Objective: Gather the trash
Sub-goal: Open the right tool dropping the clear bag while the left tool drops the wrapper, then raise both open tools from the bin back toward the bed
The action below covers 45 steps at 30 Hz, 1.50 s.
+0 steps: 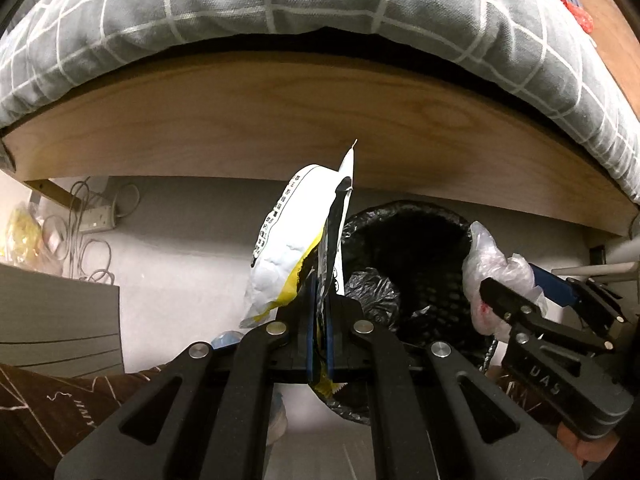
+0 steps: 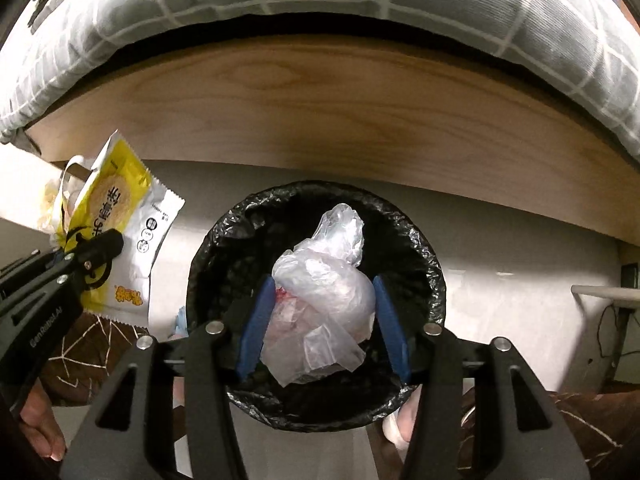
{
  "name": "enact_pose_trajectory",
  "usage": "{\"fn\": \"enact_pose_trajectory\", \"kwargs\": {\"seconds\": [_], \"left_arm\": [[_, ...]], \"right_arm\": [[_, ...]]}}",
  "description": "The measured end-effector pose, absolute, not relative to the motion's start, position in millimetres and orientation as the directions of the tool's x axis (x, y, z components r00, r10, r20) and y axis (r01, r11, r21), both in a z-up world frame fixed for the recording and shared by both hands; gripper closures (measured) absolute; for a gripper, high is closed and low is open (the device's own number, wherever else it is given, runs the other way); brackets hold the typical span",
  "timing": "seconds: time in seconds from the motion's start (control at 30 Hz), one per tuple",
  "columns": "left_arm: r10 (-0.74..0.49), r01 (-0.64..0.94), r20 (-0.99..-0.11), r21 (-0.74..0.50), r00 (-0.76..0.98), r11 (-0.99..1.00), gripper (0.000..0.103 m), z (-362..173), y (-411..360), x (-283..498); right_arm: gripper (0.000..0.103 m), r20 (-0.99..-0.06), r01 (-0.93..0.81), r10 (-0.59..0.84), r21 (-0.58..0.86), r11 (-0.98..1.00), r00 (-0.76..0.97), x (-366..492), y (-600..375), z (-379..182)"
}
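Observation:
My left gripper (image 1: 320, 280) is shut on a yellow and white snack wrapper (image 1: 292, 236), held upright just left of the bin; it also shows in the right wrist view (image 2: 120, 240). A round bin with a black liner (image 1: 412, 248) stands on the floor under the bed. My right gripper (image 2: 324, 312) is over the bin's mouth (image 2: 420, 240) with a crumpled clear plastic bag (image 2: 324, 292) between its blue pads (image 2: 256, 320). The jaws stand wide, and the bag touches the left pad but not the right one. In the left wrist view the bag (image 1: 496, 268) is at the bin's right rim.
A wooden bed frame (image 1: 280, 120) with a grey checked duvet (image 1: 240, 12) overhangs the bin. A power strip and cables (image 1: 94, 220) lie at the left by a grey box (image 1: 60, 320). A brown patterned fabric (image 1: 60, 412) is below.

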<state>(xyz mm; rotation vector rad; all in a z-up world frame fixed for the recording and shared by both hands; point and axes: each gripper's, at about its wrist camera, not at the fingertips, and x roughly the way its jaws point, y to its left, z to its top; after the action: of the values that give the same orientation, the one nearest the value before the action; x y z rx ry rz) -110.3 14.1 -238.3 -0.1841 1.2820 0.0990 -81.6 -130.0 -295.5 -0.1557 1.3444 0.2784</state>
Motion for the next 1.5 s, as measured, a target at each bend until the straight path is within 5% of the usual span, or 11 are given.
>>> {"fn": "enact_pose_trajectory", "kwargs": {"seconds": [0.43,1.27,1.43,1.5], "left_arm": [[-0.038,-0.148,-0.964,-0.08,0.264,0.986,0.099,-245,-2,-107],[-0.07,-0.017,-0.972,-0.075,0.223,0.997,0.097,-263,-89,-90],[-0.052,-0.03,-0.973,-0.06,0.225,0.998,0.056,-267,-89,-91],[-0.048,-0.041,-0.971,-0.059,0.233,0.997,0.047,-267,-86,-91]], "right_arm": [[0.009,-0.956,-0.218,0.032,-0.034,0.975,0.293,-71,-160,-276],[0.008,-0.937,-0.032,-0.05,-0.065,0.997,0.346,-76,-265,-256],[0.008,-0.936,-0.033,-0.045,-0.06,0.998,0.35,-74,-259,-256],[0.008,-0.934,-0.038,-0.042,-0.059,0.998,0.354,-73,-255,-256]]}}
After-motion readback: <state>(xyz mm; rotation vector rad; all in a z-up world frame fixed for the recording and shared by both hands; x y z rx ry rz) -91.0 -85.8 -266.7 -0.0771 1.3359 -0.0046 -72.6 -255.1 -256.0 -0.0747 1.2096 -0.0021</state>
